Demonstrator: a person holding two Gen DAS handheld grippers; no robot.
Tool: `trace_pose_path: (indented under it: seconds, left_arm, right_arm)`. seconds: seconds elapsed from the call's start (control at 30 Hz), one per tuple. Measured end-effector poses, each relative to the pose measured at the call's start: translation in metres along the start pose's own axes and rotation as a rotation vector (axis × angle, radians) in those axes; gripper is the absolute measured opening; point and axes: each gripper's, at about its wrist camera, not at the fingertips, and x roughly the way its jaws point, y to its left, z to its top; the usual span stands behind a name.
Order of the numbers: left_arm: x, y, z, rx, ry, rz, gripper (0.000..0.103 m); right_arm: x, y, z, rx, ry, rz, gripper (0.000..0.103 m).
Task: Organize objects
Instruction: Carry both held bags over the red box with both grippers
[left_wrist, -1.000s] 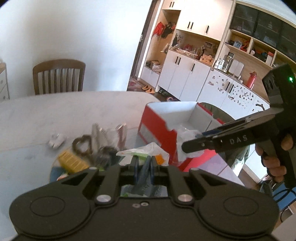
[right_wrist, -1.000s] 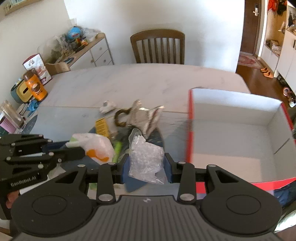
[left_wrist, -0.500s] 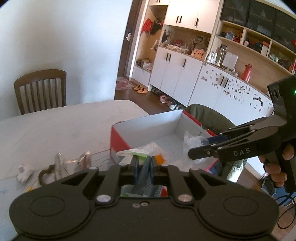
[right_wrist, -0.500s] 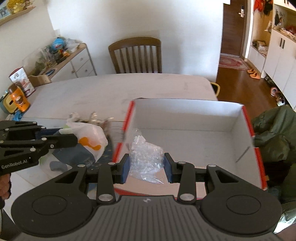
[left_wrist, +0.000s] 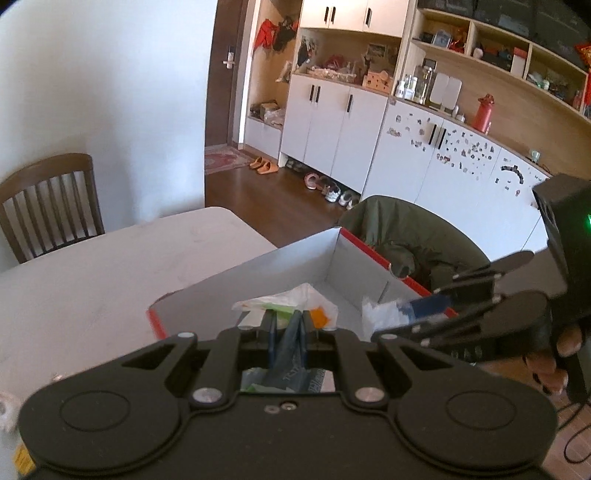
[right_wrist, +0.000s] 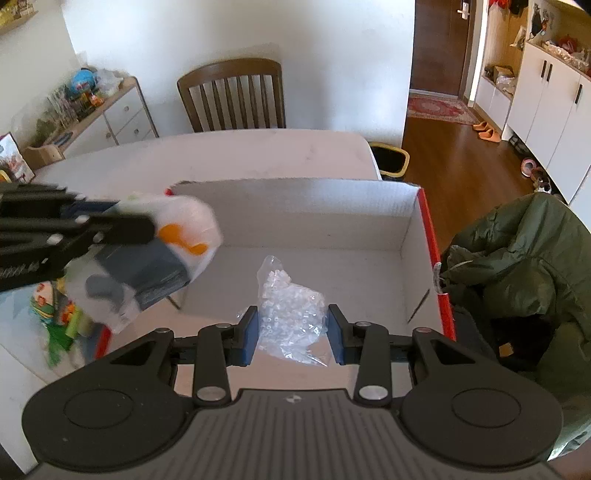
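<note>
Lettering on left claw (right_wrist: 122, 230) blurred, unreadable, white bag (right_wrist: 173, 236) clamped

In my count: one red-edged white cardboard box (right_wrist: 314, 210); two plastic bags, one clear bag of small white beads (right_wrist: 291, 314) and one white bag with orange print (right_wrist: 177, 236); one white desk (right_wrist: 221, 155); one brown wooden slatted chair (right_wrist: 232, 96); one olive-green jacket (right_wrist: 517, 266).
</note>
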Motion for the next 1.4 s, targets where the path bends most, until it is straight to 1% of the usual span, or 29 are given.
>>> trace_pose_path:
  seconds: [0.17, 0.37, 0.63, 1.03, 1.33, 1.4]
  left_arm:
    - [0.041, -0.009, 0.007, 0.0, 0.051, 0.008, 0.01]
    - [0.084, -0.005, 0.007, -0.019, 0.113, 0.021, 0.01]
    - [0.122, 0.004, 0.005, -0.045, 0.179, 0.05, 0.01]
    - [0.143, 0.003, 0.001, -0.044, 0.241, 0.061, 0.01]
    - [0.153, 0.008, -0.003, -0.07, 0.303, 0.055, 0.011]
    - [0.155, 0.01, -0.003, -0.079, 0.312, 0.059, 0.013]
  right_arm:
    - [0.023, -0.011, 0.0, -0.012, 0.048, 0.004, 0.037]
    - [0.051, -0.019, -0.002, -0.024, 0.103, 0.002, 0.037]
    - [0.077, -0.017, -0.001, -0.069, 0.17, 0.024, 0.037]
    - [0.1, -0.014, -0.003, -0.089, 0.254, -0.006, 0.038]
    - [0.101, -0.015, -0.001, -0.072, 0.261, -0.012, 0.039]
    - [0.101, -0.016, 0.0, -0.063, 0.262, -0.008, 0.04]
